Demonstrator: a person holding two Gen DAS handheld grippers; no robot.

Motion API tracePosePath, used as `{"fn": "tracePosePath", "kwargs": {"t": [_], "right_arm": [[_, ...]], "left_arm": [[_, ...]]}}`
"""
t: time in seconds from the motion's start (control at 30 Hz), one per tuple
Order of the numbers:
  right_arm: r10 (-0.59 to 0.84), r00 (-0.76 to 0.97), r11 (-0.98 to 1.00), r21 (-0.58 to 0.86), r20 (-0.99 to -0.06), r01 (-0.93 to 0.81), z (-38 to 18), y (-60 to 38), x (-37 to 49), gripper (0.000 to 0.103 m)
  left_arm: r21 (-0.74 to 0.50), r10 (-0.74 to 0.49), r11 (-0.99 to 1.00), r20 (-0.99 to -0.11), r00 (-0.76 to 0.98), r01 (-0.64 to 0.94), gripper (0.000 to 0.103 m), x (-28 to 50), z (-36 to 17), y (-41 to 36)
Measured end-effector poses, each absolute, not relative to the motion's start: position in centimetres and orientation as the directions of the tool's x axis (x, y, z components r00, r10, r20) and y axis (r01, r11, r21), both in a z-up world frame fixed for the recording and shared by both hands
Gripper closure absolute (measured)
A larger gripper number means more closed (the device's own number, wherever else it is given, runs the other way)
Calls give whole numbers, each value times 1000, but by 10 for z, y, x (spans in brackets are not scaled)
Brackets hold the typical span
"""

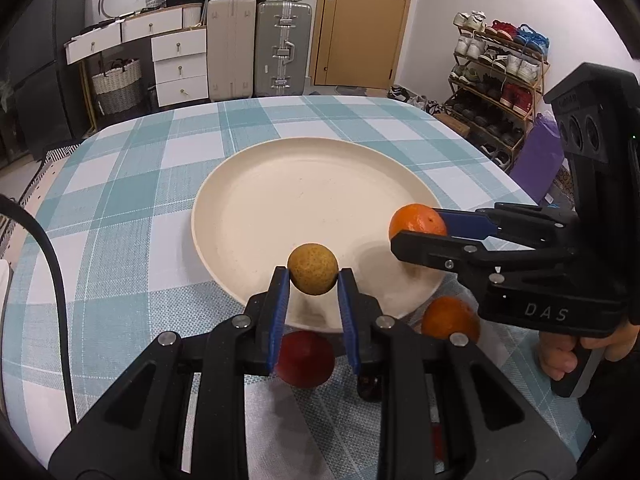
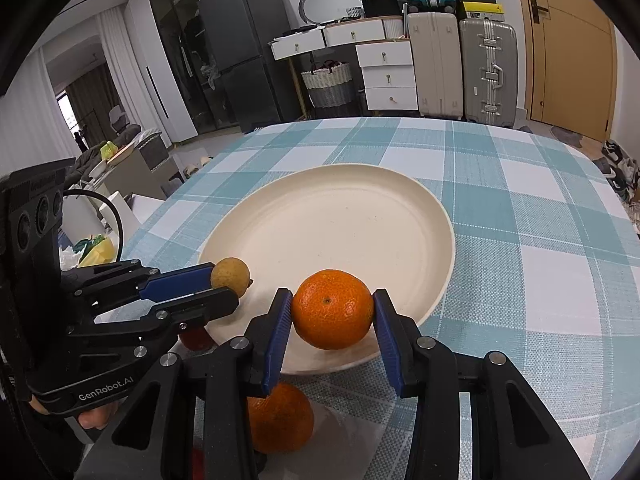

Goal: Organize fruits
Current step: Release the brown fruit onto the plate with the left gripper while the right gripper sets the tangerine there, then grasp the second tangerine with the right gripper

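Left gripper [image 1: 313, 280] pinches a small speckled tan fruit [image 1: 312, 269], right gripper [image 2: 330, 314] clamps a glossy orange [image 2: 332, 309], both held over the cream plate's [image 2: 360, 216] near rim. Teal checked cloth [image 2: 540, 240]; suitcases [image 2: 464, 64] behind.

Both wrist cams close, share plate [image 1: 256, 184].

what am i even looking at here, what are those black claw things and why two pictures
Each black claw is a handheld tool that a person squeezes; no robot arm is involved. A camera sits on each one, looking along its fingers, hence two pictures. The left tool grips a small yellowish-brown fruit; the right tool grips an orange. Both hang over the near edge of a cream plate on a checked tablecloth. On the cloth below wait another orange and a red fruit.
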State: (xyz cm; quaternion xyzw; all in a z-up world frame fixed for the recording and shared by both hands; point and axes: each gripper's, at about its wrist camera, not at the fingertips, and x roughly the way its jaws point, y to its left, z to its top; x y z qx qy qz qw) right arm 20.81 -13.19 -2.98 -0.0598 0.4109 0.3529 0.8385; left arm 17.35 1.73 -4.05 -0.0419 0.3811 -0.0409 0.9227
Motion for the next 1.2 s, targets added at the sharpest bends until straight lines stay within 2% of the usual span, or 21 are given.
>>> {"fn": "tracePosePath", "kwargs": {"t": [0.27, 0.4, 0.47, 0.53, 0.6, 0.63, 0.7, 0.77, 0.83, 0.93, 0.97, 1.2], "right_arm": [[521, 423, 746, 155, -741, -648, -33, -126, 207, 60], [542, 451, 752, 170, -709, -637, -22, -135, 203, 50], [543, 463, 755, 165, -701, -634, -17, -139, 200, 41], [540, 477, 762, 162, -694, -627, -12, -145, 197, 26], [543, 473, 764, 175, -694, -621, -9, -152, 193, 16], [542, 468, 763, 177, -698, -621, -8, -154, 191, 12], [535, 473, 767, 167, -701, -620, -6, -159, 186, 9], [523, 491, 777, 154, -696, -610, -3, -164, 180, 1], [522, 491, 780, 157, -697, -605, -2, -168, 174, 0], [517, 492, 785, 159, -700, -599, 0, -172, 169, 0], [518, 489, 785, 164, -702, -597, 0, -173, 168, 0], [501, 471, 788, 158, -726, -595, -5, -173, 155, 0]], "left_arm": [[-111, -110, 993, -700, 705, 45, 81, 173, -42, 18], [-142, -120, 989, -699, 705, 28, 81, 168, -38, 25], [-160, -126, 987, -690, 713, 20, 79, 164, -34, 31], [-157, -110, 988, -681, 724, 2, 68, 157, -29, 35], [-154, -92, 988, -665, 741, -16, 44, 147, -23, 39], [-157, -91, 987, -654, 751, -17, 39, 142, -20, 41], [-154, -82, 988, -635, 768, -21, 22, 130, -14, 43], [-132, -56, 991, -624, 779, -35, 19, 119, -9, 43], [-112, -38, 993, -623, 781, -40, 18, 110, -6, 43], [-108, -27, 993, -621, 783, -51, 3, 97, -4, 45], [-110, -24, 992, -619, 785, -56, 1, 93, -4, 46], [-85, 0, 994, -633, 774, -70, 1, 81, -7, 45]]}}
